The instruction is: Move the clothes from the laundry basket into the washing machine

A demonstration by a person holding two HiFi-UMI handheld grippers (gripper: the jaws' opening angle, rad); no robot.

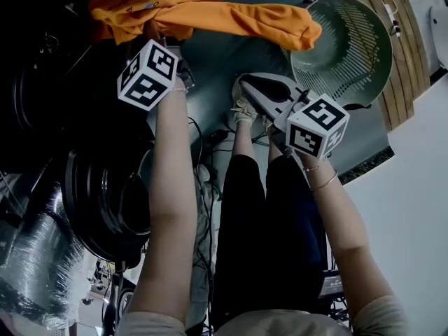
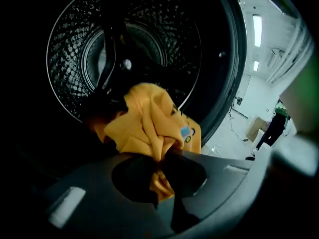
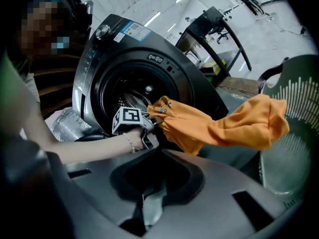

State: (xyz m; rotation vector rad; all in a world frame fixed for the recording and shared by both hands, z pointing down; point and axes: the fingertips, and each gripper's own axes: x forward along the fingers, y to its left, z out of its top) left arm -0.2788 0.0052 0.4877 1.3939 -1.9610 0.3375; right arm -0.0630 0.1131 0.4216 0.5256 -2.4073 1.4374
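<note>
In the head view, the orange garment (image 1: 210, 9) hangs stretched in front of the washing machine (image 1: 49, 82). One end is bunched at the machine's dark opening and a sleeve trails away from it towards the green laundry basket (image 1: 357, 47). The left gripper (image 1: 155, 33) is at the machine's mouth, its tips under the bunched cloth. The right gripper (image 1: 246, 84) hangs further out from the machine, on the basket's side. What shows of the basket's slatted inside looks bare.

In the left gripper view, the jaws are clamped on a fold of the orange cloth. The bundle sits right at the machine's door ring, with the perforated drum (image 2: 124, 49) behind it. No other clothing can be made out in the drum, though much of it is dark.

In the right gripper view, the jaws are closed together with nothing between them. From here the garment reaches from the machine's opening out to the side, its far end still in the air outside the machine.

By my reading, the task is in its late part. This garment is on the threshold, not yet inside. It remains to push it fully into the drum and let go. The basket appears to hold nothing more, though its bottom is not fully shown.
</note>
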